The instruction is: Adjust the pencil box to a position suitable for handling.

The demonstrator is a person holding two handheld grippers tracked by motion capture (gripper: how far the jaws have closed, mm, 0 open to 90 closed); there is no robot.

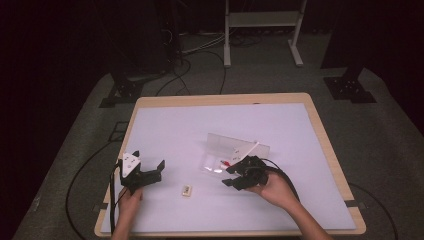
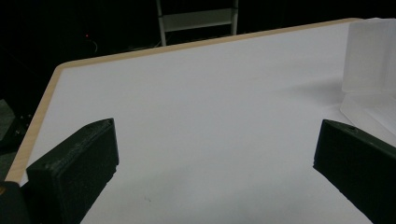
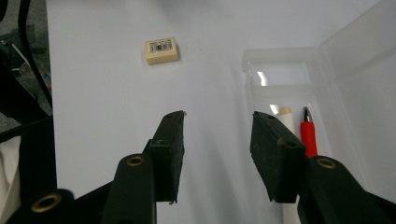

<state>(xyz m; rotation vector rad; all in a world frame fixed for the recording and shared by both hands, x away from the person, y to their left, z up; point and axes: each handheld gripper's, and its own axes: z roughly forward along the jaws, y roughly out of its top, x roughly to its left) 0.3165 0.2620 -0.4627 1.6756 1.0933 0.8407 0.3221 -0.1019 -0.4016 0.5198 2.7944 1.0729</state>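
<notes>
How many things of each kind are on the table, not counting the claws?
Clear plastic hinged box, lid open: 1
Cream rectangular eraser with a barcode label: 1
Red pen with a silver tip, in the box: 1
White stick-shaped pen, in the box beside it: 1
Total: 4

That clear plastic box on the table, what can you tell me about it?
The clear plastic box is a shallow, see-through case lying open on the white table, its lid tilted up behind it. Inside, a red pen and a white stick-like item lie side by side. The right tool hovers open at its near edge; whether it touches is unclear.
</notes>
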